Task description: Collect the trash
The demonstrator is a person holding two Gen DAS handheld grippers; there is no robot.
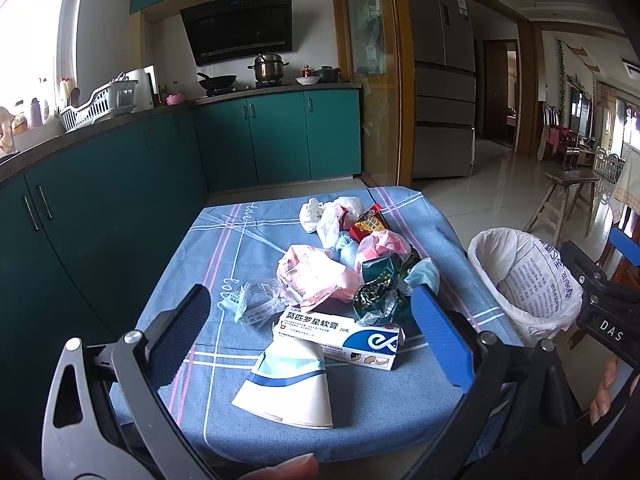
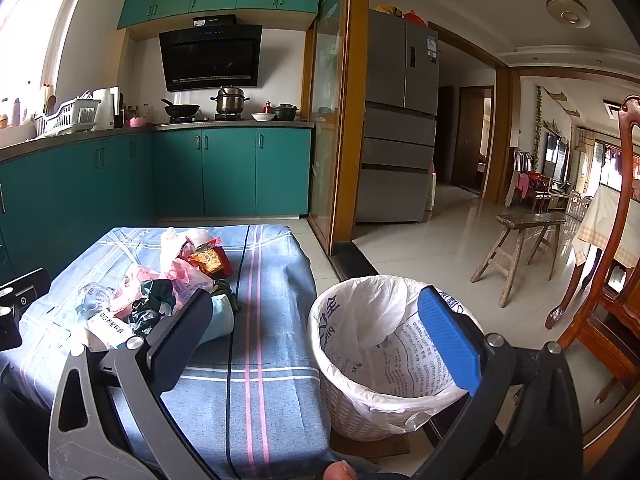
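A pile of trash lies on the blue-cloth table (image 1: 224, 264): a white-and-blue ointment box (image 1: 340, 336), a folded paper packet (image 1: 288, 384), a pink bag (image 1: 316, 276), dark green wrappers (image 1: 376, 284), a clear wrapper (image 1: 252, 300), white plastic bags (image 1: 328, 212) and a red snack packet (image 1: 368, 224). My left gripper (image 1: 312, 328) is open and empty, jaws wide either side of the box, above it. My right gripper (image 2: 316, 328) is open and empty, over the gap between the table (image 2: 264, 360) and the lined white bin (image 2: 384, 360). The pile (image 2: 160, 292) also shows there.
The bin (image 1: 524, 284) stands on the floor right of the table. Teal kitchen cabinets (image 1: 120, 184) run along the left and back. A wooden stool (image 2: 524, 248) and a wooden chair (image 2: 612, 280) stand to the right. A fridge (image 2: 400, 120) is behind.
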